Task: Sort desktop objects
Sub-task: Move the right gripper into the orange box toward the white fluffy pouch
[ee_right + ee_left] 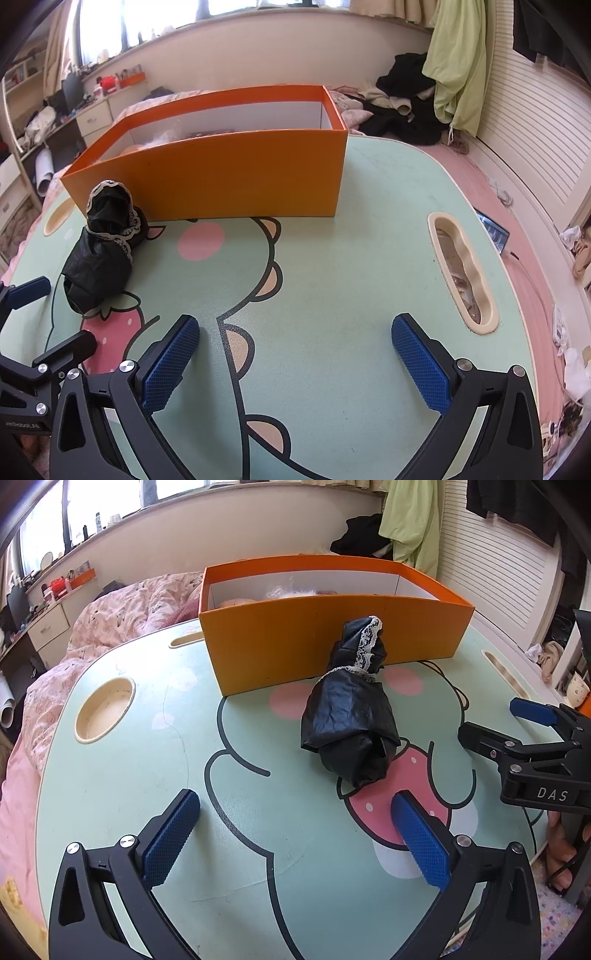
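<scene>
Worktop point(147, 775): pale green lap desk with a cartoon dinosaur print, a round cup recess point(104, 709) and an oval slot point(461, 273) moulded in.

Left gripper point(295, 830): blue-padded fingers point(170, 838) spread wide, nothing between them, hovering low over the worktop. Also seen at the left edge of the right wrist view point(48, 314).

Right gripper point(295, 358): fingers point(421, 362) likewise spread wide and holding nothing, over bare printed surface. Seen from the left wrist view at the right edge point(495, 723), apart from the bundle.

Black bundle with lace trim point(351, 716): crinkled black material, lying on the worktop straight ahead of the left fingers, closer to the right-hand finger; its lace-edged end leans against or just beside the box wall. From the right gripper it lies ahead and well to the left of the fingers point(101, 254).

Orange box point(325, 642): open-topped, white inside, standing beyond the bundle at the far side of the worktop point(221, 173). Contents partly visible over the rim, pale and fluffy; not identifiable.

Surroundings: bed with pink floral quilt point(122, 616) behind the worktop.
</scene>
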Demonstrator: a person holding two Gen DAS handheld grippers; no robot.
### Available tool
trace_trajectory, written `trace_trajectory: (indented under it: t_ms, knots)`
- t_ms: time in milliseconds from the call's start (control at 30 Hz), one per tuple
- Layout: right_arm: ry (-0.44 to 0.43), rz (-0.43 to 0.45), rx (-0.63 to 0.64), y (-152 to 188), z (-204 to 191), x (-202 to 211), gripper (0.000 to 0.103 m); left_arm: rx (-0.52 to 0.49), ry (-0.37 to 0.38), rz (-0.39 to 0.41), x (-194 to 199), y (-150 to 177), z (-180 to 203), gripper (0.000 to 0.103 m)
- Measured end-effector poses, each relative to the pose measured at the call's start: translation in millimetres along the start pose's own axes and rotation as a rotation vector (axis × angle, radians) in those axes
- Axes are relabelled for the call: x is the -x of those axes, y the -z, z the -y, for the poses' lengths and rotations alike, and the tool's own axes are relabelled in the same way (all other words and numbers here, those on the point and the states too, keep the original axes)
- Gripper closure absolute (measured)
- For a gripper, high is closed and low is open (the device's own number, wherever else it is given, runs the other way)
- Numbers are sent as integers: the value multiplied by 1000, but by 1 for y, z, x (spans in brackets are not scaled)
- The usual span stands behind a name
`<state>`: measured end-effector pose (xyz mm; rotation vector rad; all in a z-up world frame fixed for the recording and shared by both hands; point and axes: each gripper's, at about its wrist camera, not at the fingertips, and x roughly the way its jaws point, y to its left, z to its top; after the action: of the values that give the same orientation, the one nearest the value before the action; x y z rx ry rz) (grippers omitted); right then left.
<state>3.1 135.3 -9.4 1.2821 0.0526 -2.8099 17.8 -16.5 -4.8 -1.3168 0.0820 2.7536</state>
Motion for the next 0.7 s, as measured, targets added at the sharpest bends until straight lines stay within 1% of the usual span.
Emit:
trace_trajectory:
  t_ms: [200,267,300,333,367,467,500,533,567,600,633,700]
  knots:
    - [-10,1,-2,0,1,1,0,1,2,4,1,-1,1,0]
    - [-33,18,-13,-5,2,6,4,2,5,4,0,-1,1,0]
    - [-26,41,-16,-9,2,12,8,2,7,6,0,-1,0,0]
    - [-19,70,-14,-15,0,22,11,1,8,7,0,-1,0,0]
    - [-29,96,-7,-23,-4,30,12,0,9,9,0,-1,-1,0]
    - [-108,152,23,-56,-20,47,16,1,8,12,0,-1,1,0]
    - [-132,153,26,-70,-24,47,21,1,8,12,0,-1,1,0]
    - [-161,144,24,-86,-29,45,29,1,8,12,0,-1,1,0]
    - [-200,121,21,-102,-34,39,33,2,8,12,0,-1,1,0]
    - [-244,84,14,-118,-40,31,40,1,8,12,0,-1,1,0]
    - [-294,41,2,-132,-47,21,43,1,8,12,0,-2,1,0]
    - [-373,-44,-36,-154,-61,0,44,1,9,13,0,-2,1,0]
